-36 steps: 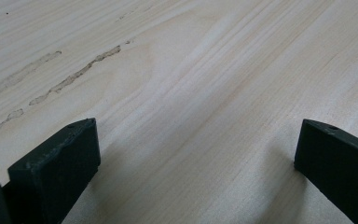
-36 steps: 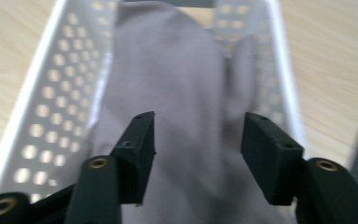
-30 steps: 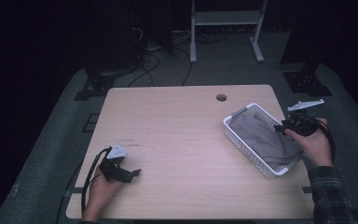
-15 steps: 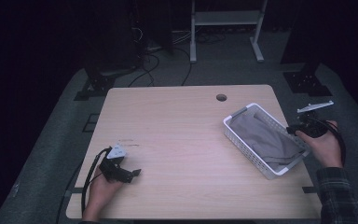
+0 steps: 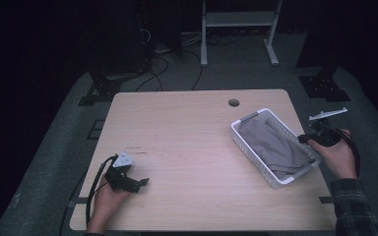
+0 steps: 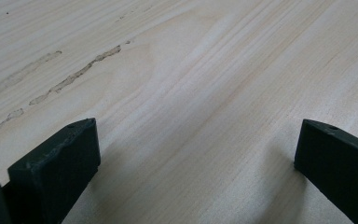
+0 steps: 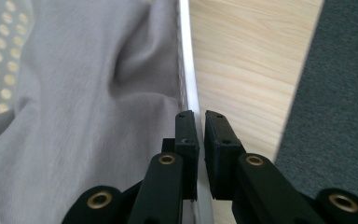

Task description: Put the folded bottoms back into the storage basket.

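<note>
Right now the white basket (image 5: 273, 183) sits at the right end of the desk (image 5: 192, 137), turned at a slant to the desk's edges, with a grey cloth (image 5: 271, 147) lying crumpled inside it and covering most of its floor. In the right gripper view the cloth (image 7: 88, 116) bunches up against the basket's white rim (image 7: 189, 88), and a patch of the dotted basket floor shows at the far left of the cloth.

The right tool (image 7: 200, 126) is pinched on that rim: one jaw stands inside the basket, against the cloth, and the other stands outside, over the bare desk, with only the thin wall of the basket between them. From the high view this right tool (image 5: 309, 139) meets the basket at its long side nearest the desk's right edge, the person's right hand (image 5: 338, 156) behind it and a plaid sleeve below.

Well apart from the basket, near the desk's front left corner, the left tool (image 5: 140, 183) rests low on the wood in the person's left hand (image 5: 107, 201). In the left gripper view its jaws stand wide apart with nothing between them but pale wood grain (image 6: 191, 93), which bears a few scuffed streaks toward the upper left.
</note>
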Available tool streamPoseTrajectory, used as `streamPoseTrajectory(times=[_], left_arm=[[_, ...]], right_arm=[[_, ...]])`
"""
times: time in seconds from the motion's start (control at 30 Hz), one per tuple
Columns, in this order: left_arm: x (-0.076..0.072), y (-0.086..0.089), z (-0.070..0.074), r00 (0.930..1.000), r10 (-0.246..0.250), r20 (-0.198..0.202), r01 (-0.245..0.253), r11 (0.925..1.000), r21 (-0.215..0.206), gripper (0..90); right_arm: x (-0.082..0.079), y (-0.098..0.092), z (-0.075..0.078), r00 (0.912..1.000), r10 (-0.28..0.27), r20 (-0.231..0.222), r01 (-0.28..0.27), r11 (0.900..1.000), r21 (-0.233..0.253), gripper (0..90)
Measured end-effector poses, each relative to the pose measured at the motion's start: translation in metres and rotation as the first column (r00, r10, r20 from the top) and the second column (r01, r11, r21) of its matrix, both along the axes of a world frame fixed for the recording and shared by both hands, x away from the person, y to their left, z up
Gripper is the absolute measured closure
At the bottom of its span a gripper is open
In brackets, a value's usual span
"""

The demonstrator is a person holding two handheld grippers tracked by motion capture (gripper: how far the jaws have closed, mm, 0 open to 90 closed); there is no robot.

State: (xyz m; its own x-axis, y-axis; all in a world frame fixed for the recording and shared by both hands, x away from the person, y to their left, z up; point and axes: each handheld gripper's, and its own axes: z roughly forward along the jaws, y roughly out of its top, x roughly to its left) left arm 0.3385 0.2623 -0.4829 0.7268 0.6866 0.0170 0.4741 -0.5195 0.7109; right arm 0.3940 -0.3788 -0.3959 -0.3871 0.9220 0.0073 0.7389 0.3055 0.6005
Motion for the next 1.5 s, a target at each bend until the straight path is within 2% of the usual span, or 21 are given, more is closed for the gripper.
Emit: streamPoseTrajectory(times=[0.13,0.3,0.53,0.7,0.93,1.13,1.27,1.5], left_arm=[[0.000,0.000,0.000,1.0000,0.000,0.000,0.000,1.0000,0.000,0.0],[0.000,0.000,0.000,1.0000,0.000,0.000,0.000,1.0000,0.000,0.0],[0.000,0.000,0.000,1.0000,0.000,0.000,0.000,1.0000,-0.001,0.0],[0.000,0.000,0.000,1.0000,0.000,0.000,0.000,1.0000,0.000,0.0],[0.000,0.000,0.000,1.0000,0.000,0.000,0.000,1.0000,0.000,0.0],[0.000,0.000,0.000,1.0000,0.000,0.000,0.000,1.0000,0.000,0.0],[0.000,0.000,0.000,1.0000,0.000,0.000,0.000,1.0000,0.000,0.0],[0.000,0.000,0.000,1.0000,0.000,0.000,0.000,1.0000,0.000,0.0]], right_arm=[[-0.002,0.014,-0.001,0.9995,0.033,0.000,-0.033,0.999,0.015,82.9],[-0.005,0.031,-0.003,0.9966,0.078,-0.029,-0.077,0.996,0.041,80.4],[-0.013,0.046,-0.003,0.9899,0.137,-0.036,-0.134,0.988,0.077,76.4],[-0.021,0.055,-0.002,0.9805,0.191,-0.048,-0.185,0.977,0.109,75.4],[-0.028,0.069,-0.002,0.9668,0.250,-0.053,-0.242,0.962,0.127,74.2],[-0.032,0.078,-0.002,0.9599,0.276,-0.052,-0.267,0.955,0.131,73.3],[-0.035,0.085,-0.002,0.9501,0.308,-0.048,-0.298,0.942,0.156,72.8],[-0.039,0.101,-0.001,0.9372,0.347,-0.035,-0.338,0.929,0.149,72.9]])
